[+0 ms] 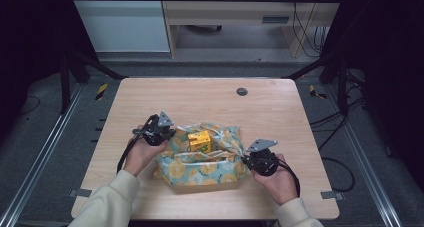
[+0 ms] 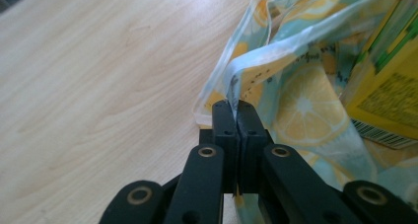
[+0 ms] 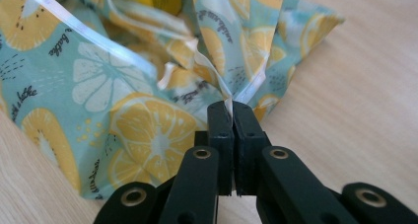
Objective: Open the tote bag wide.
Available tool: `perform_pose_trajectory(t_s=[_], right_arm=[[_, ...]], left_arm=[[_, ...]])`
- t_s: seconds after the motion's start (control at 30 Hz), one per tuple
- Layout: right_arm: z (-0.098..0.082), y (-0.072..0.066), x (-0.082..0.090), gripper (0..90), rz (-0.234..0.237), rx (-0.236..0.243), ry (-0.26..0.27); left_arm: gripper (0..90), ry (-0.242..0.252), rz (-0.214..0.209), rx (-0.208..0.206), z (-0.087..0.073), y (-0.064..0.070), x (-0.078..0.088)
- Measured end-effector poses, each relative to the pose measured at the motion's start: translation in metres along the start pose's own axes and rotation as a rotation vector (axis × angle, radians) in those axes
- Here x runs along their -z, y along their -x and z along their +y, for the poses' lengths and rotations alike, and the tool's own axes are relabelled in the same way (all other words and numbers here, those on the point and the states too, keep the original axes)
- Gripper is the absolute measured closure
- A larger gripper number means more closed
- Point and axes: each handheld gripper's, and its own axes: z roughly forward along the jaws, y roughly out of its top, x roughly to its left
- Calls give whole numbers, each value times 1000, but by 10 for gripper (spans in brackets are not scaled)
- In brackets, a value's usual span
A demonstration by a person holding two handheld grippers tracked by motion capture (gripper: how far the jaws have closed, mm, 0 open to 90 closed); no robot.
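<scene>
Pinching opposite rim edges of soft, floppy lemon-print teal plastic bag (image 1: 202,168) at near-centre of light wooden table (image 1: 150,99) w/ L gripper (image 2: 235,105) & R gripper (image 3: 231,105) clamped tight, yellow carton (image 1: 199,141) inside, prob. light.

A lemon-print bag (image 1: 202,169) lies on the wooden table (image 1: 200,99).
</scene>
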Motion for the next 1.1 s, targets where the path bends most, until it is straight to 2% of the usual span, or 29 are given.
perform_pose_trajectory(t_s=[0.1, 0.23, 0.37, 0.57, 0.73, 0.97, 1.1], right_arm=[[-8, 1, -7, 887, 13, -9, -1], [-10, 3, -13, 888, 11, 8, -18], [-11, 4, -18, 889, 8, 14, -34], [-11, 7, -24, 890, 2, 5, -44], [-11, 9, -28, 892, -6, 4, -56], [-9, 12, -30, 894, -41, 8, -64], [-10, 13, -31, 893, -42, 6, -65]], left_arm=[[892, 14, -1, 8, -5, -1, -3], [891, 24, 19, -2, -10, 1, -8], [893, 4, 29, -20, -17, 3, -14], [895, 0, 21, 1, -26, 1, -22], [897, -11, 20, -8, -29, 3, -23], [897, -31, 45, -25, -28, 5, -24], [898, -38, 56, -37, -29, 7, -25]])
